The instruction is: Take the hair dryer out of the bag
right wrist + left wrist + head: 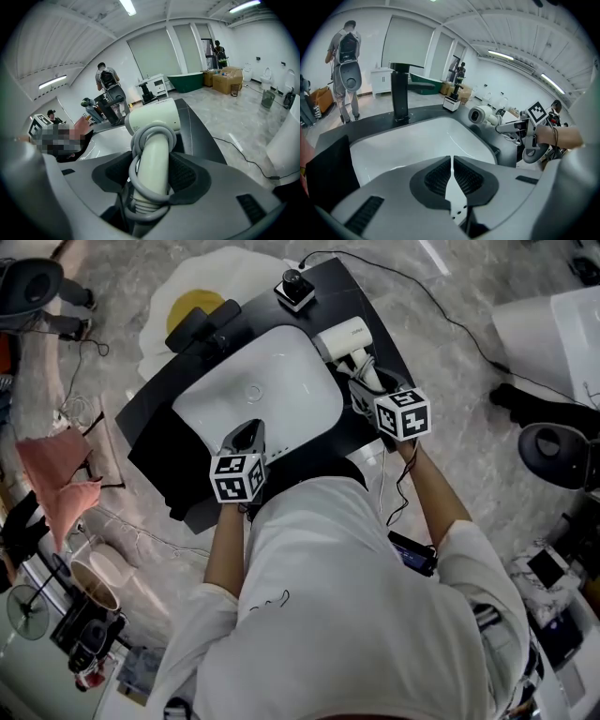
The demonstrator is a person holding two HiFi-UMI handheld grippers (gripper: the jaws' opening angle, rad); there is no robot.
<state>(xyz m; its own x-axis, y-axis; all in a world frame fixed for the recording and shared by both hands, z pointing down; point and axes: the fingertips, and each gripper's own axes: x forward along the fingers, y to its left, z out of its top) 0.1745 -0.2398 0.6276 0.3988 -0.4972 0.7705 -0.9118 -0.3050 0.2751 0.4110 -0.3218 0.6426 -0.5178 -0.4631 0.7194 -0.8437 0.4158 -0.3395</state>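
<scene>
A white hair dryer [345, 338] is out in the open above the right end of a black counter [159, 446]. Its grey cord is wound round the handle. My right gripper [366, 385] grips that handle; in the right gripper view the pads press it from both sides [152, 173], with the dryer's barrel [154, 119] beyond. My left gripper [246, 435] hovers at the near rim of the white sink [272, 381], its jaws shut with nothing between them [452, 176]. From there I see the dryer [480, 115] to the right. No bag is clearly visible.
A black faucet [202, 326] stands at the sink's far left end. A small black-and-white device [295, 287] sits at the counter's back corner, with a cable [422, 292] running over the floor. Behind the counter lies a white and yellow soft thing [192, 301]. A person [347, 51] stands far off.
</scene>
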